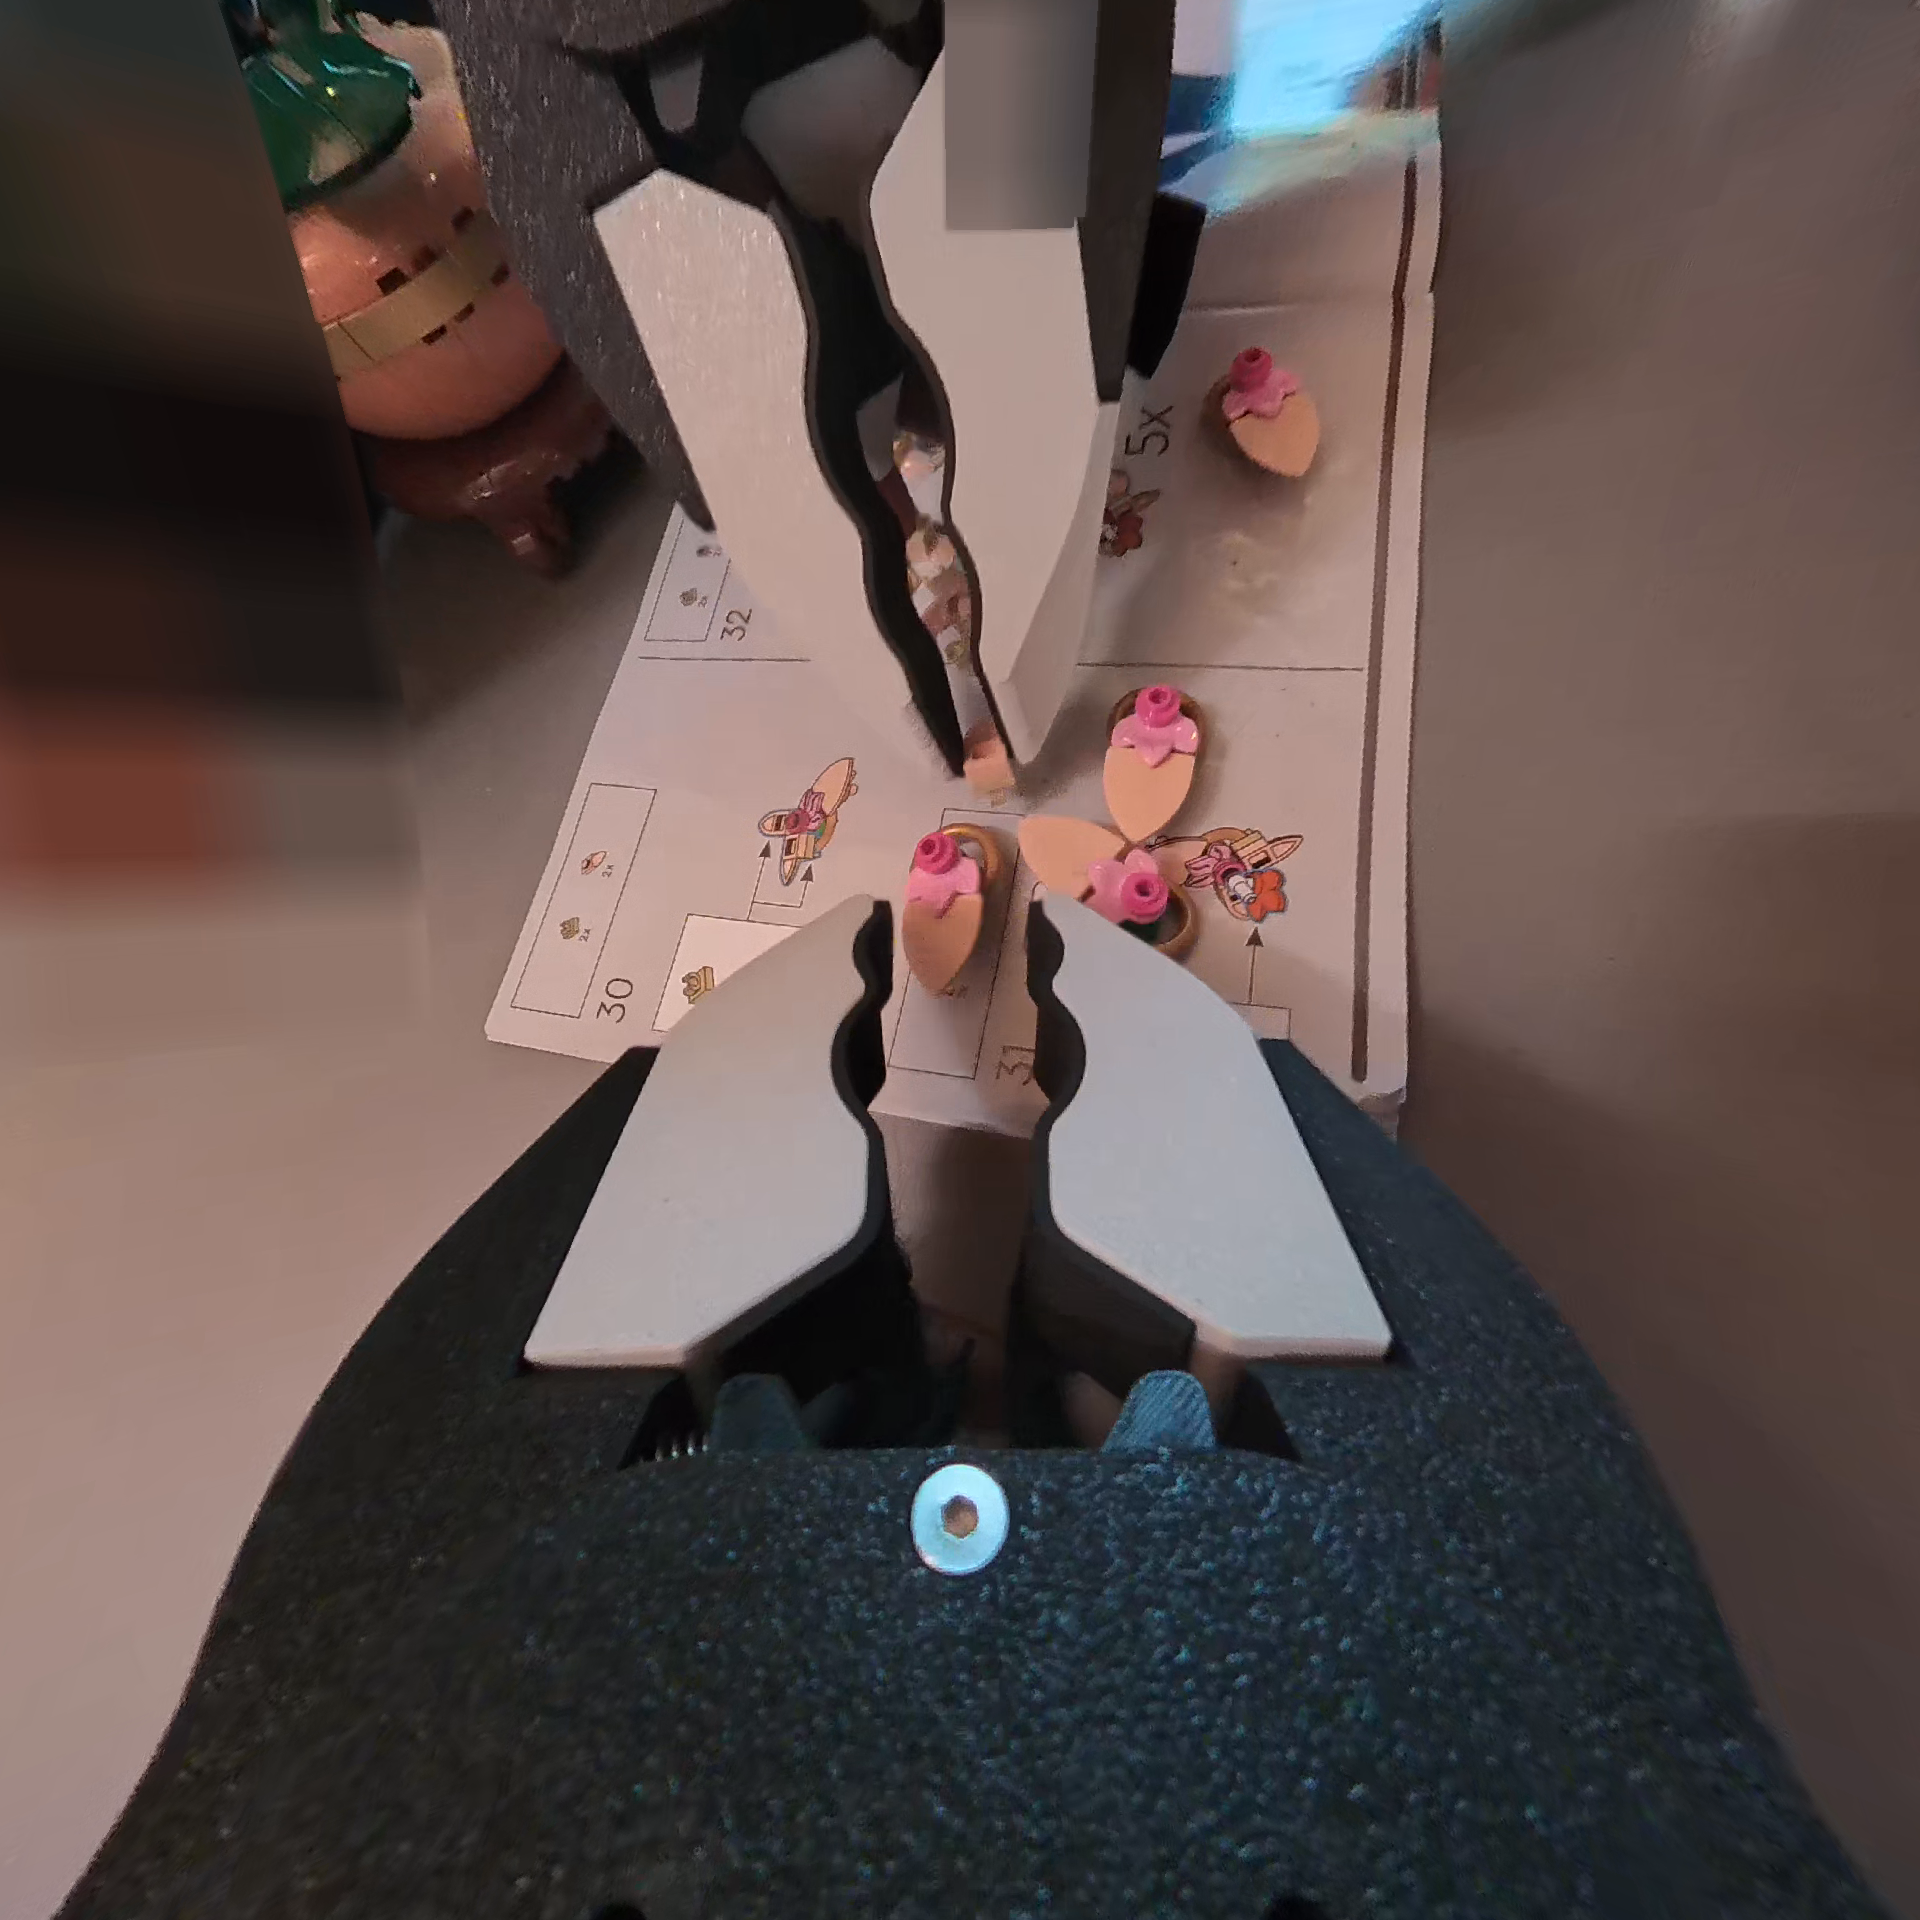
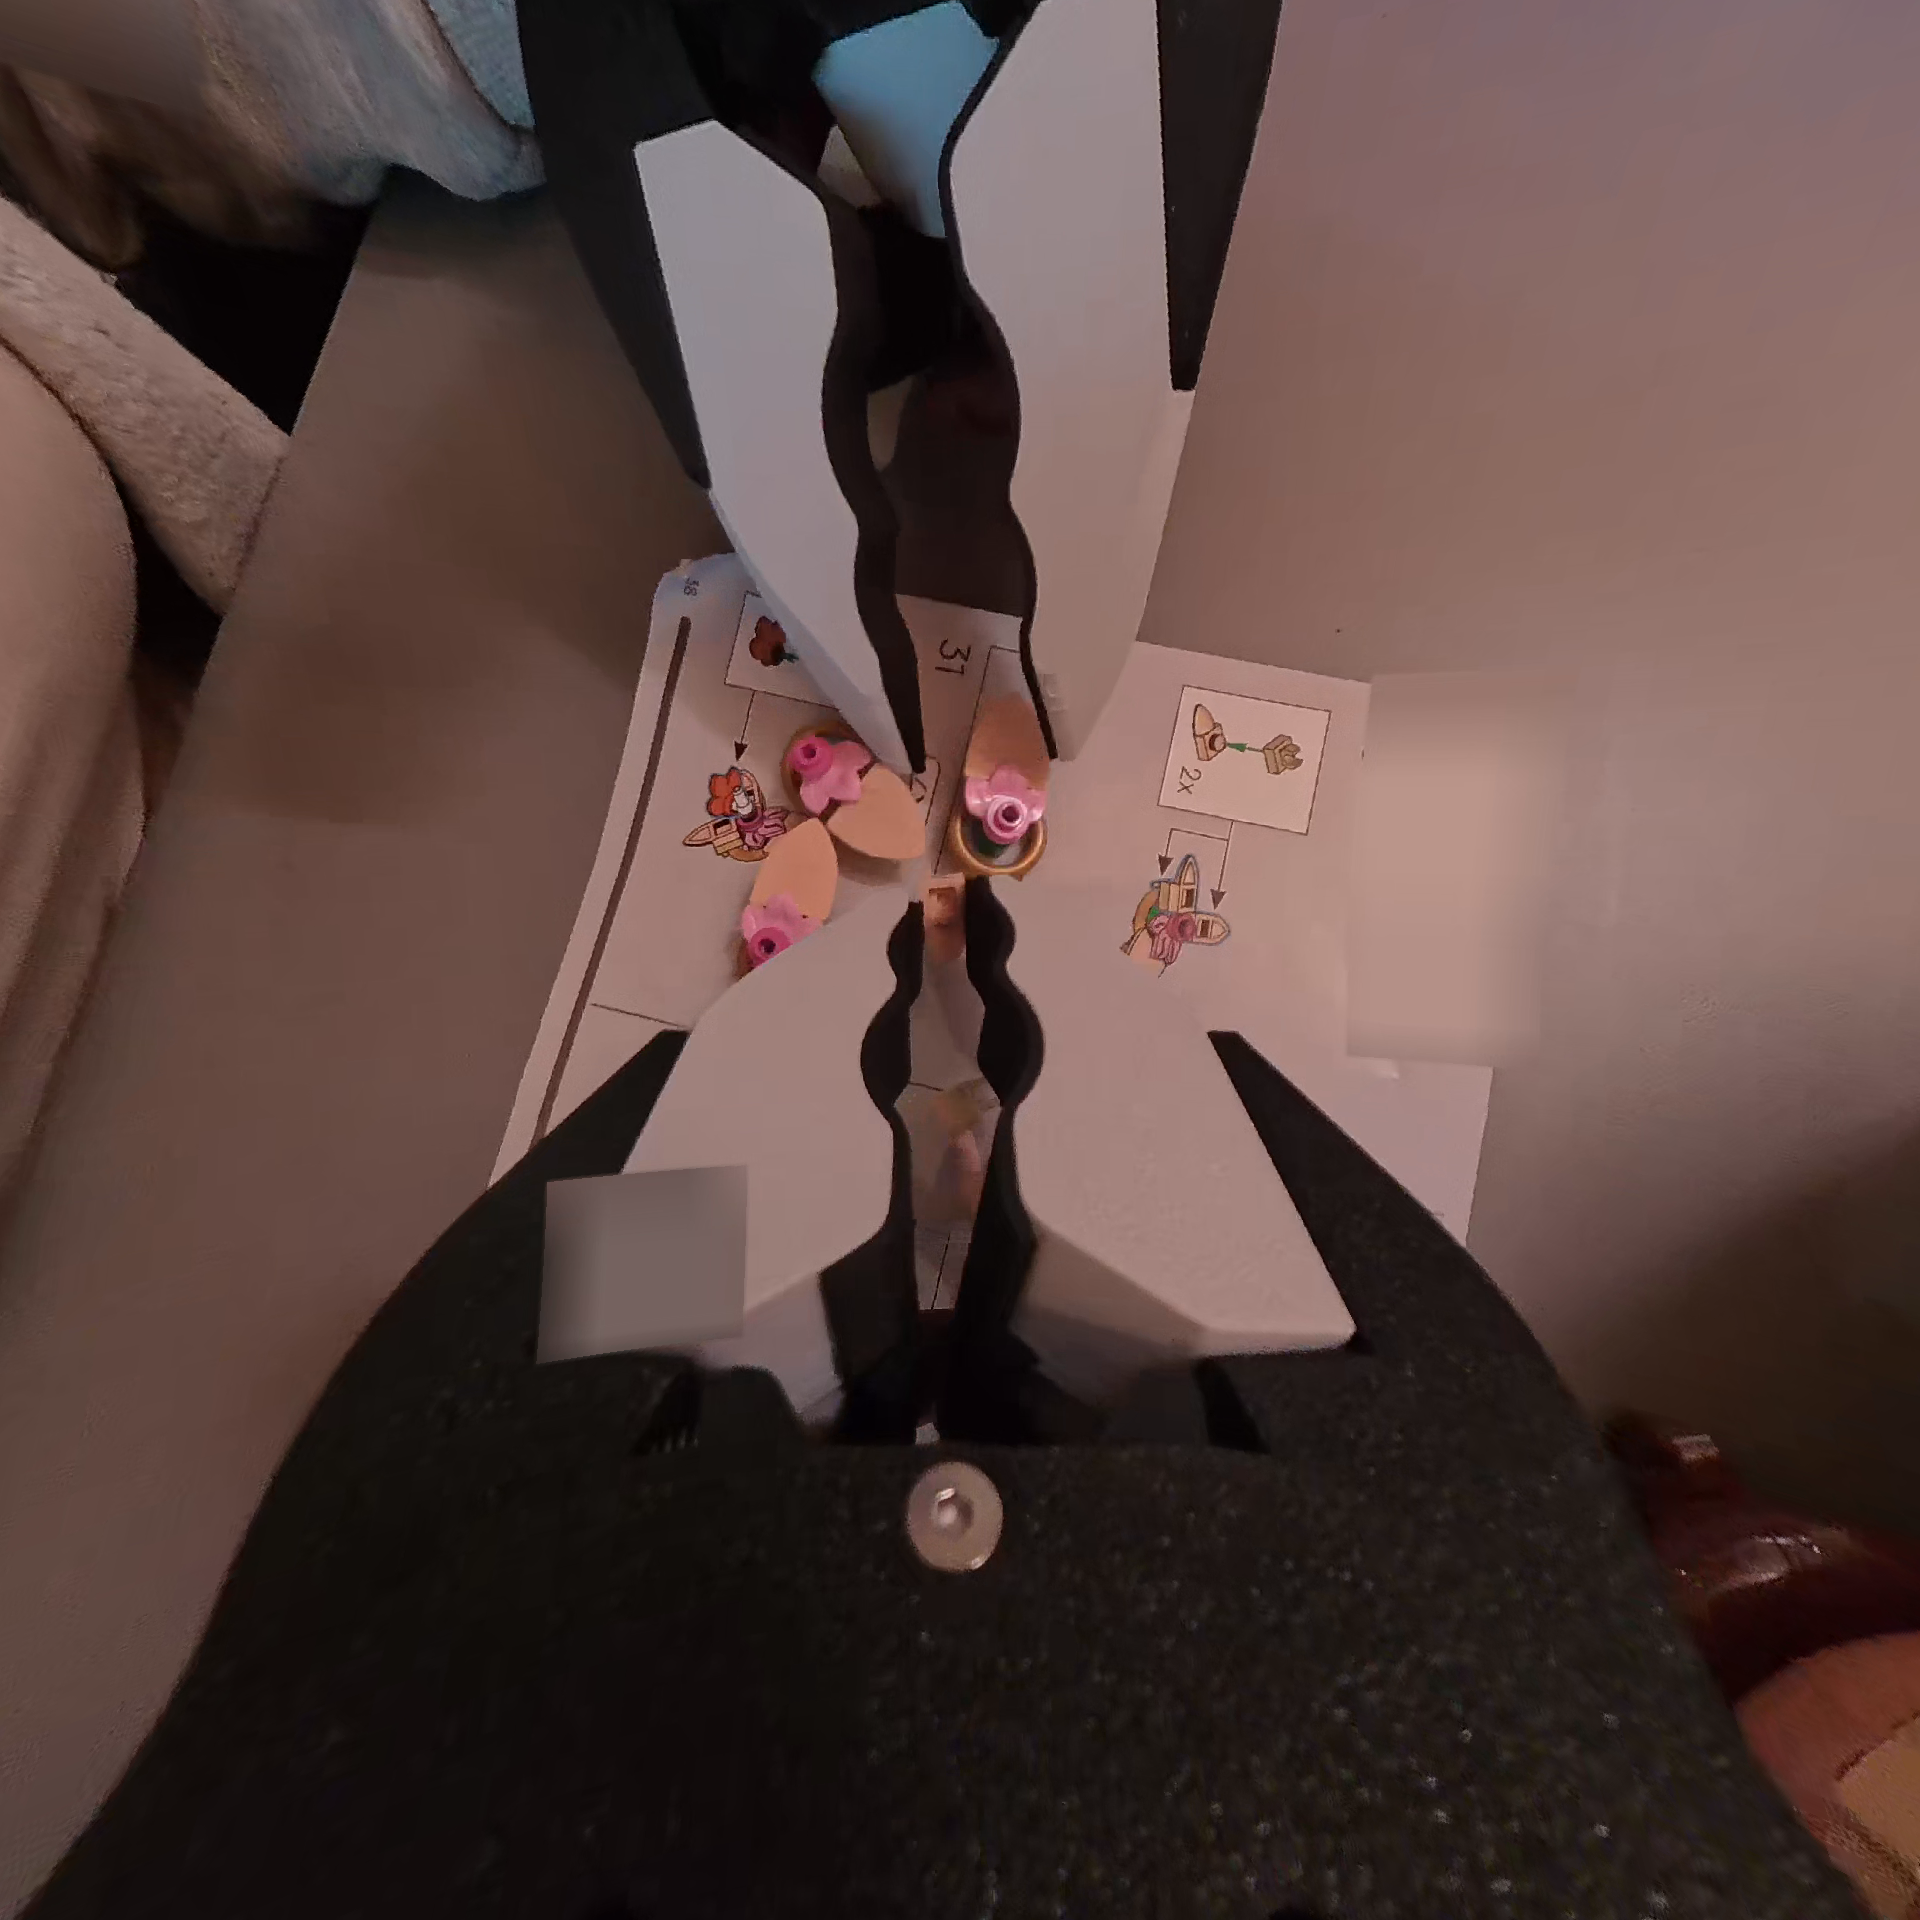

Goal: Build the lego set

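Petal stage — four pink-and-tan petal assemblies (image 1: 943,914) built.
Right gripper (image 1: 985,774) clamps a small tan brick (image 1: 989,774); left gripper (image 1: 961,920) apart — petals unattached.

Grey table (image 1: 312,1195) bearing an open instruction booklet (image 1: 665,831); beside the booklet on the table stands a pink vase model (image 1: 436,343) on a brown base (image 1: 499,488). Petal assemblies lie on the booklet.
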A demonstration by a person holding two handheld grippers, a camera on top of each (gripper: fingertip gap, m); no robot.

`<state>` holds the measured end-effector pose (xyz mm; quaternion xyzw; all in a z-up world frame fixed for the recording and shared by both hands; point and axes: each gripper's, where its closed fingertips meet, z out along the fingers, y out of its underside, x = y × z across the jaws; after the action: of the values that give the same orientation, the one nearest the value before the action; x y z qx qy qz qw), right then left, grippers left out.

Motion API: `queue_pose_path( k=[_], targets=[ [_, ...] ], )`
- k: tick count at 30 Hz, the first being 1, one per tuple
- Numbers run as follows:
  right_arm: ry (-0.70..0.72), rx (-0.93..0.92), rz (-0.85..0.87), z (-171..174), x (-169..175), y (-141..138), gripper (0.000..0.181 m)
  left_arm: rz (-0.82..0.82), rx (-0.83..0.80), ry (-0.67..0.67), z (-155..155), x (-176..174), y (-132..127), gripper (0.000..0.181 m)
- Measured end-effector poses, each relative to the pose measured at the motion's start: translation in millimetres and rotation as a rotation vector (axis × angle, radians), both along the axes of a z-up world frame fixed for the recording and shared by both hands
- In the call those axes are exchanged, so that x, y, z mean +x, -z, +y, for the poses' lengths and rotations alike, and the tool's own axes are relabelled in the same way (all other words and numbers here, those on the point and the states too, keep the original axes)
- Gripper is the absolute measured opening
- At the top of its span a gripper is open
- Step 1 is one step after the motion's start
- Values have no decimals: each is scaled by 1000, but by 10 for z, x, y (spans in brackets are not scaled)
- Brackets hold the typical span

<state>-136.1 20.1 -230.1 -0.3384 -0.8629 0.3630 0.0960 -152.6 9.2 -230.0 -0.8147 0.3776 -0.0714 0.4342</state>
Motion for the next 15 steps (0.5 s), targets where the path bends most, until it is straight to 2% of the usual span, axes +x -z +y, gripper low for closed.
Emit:
queue_pose_path(
  k=[9,15],
  targets=[
    [28,10,10,48,61,-24,8,-14,49,5,-1,-23,-69,14],
    [57,-2,19,74,37,-39,8,21,24,7,-25,-60,-26,18]
  ],
)
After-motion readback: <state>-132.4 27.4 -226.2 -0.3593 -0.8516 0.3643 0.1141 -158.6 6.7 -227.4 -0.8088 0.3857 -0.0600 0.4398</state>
